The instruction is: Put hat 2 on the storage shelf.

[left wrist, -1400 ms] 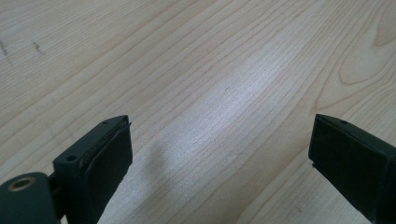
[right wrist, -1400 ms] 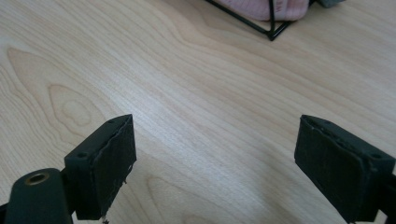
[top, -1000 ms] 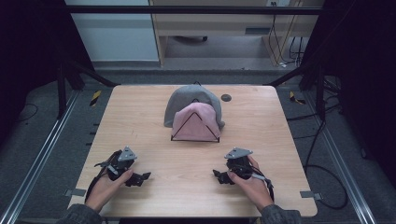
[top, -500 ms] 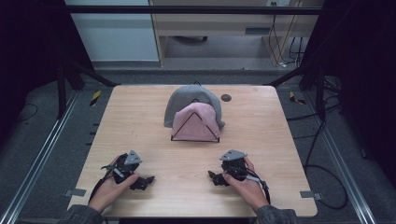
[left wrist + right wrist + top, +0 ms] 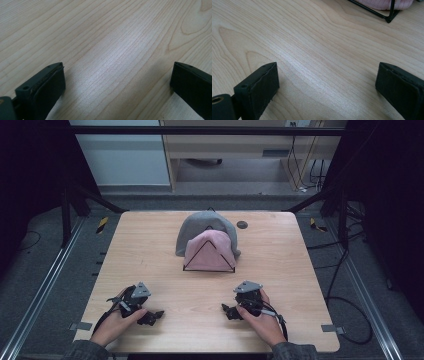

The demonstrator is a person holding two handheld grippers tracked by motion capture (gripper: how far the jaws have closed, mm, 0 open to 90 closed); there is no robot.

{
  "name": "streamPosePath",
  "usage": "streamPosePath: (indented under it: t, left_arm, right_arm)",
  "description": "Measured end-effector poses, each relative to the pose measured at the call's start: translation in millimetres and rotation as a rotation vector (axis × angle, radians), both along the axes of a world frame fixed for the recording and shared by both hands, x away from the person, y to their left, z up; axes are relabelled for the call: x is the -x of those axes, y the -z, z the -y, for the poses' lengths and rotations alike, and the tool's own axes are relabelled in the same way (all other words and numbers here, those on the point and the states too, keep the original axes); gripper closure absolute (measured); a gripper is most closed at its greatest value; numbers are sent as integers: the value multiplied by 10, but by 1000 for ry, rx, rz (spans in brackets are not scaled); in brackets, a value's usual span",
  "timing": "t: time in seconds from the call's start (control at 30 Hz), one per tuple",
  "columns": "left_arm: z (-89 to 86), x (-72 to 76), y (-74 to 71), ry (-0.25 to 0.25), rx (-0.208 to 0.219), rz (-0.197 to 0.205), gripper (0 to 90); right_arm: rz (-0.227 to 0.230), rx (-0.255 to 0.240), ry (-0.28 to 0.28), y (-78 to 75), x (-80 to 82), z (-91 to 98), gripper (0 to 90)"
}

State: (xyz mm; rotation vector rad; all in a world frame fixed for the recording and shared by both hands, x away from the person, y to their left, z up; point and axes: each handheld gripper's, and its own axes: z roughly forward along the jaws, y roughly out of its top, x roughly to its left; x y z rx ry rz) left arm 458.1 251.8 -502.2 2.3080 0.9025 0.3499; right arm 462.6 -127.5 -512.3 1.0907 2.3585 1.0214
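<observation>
A pink cloth (image 5: 209, 251) is draped over a black wire triangle frame (image 5: 200, 268) at the table's middle. A grey cloth (image 5: 200, 225) lies behind it, partly under it. My left gripper (image 5: 156, 314) rests near the front left of the table, held in a hand and pointing right. Its jaws are wide apart over bare wood (image 5: 117, 82). My right gripper (image 5: 226, 310) lies at the front right and points left. Its jaws have just been opening and now stand wide, with nothing between them (image 5: 327, 82). The frame's corner (image 5: 388, 18) and the pink cloth's edge (image 5: 384, 3) show at the top of the right gripper view.
The light wooden table (image 5: 150, 250) has a small dark round hole (image 5: 242, 224) near its back right. Dark floor, metal rails and cables surround the table. Bare wood lies between the two grippers and the frame.
Both hands have drifted slightly inward, toward each other, along the table's front. The cloths and frame have not moved.
</observation>
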Motion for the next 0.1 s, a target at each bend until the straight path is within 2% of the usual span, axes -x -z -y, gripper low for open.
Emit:
streamPosePath:
  t: [0.1]
  left_arm:
    - [-3,3,1,0,1,0,0]
  right_arm:
    - [0,0,-1,0,1,0,52]
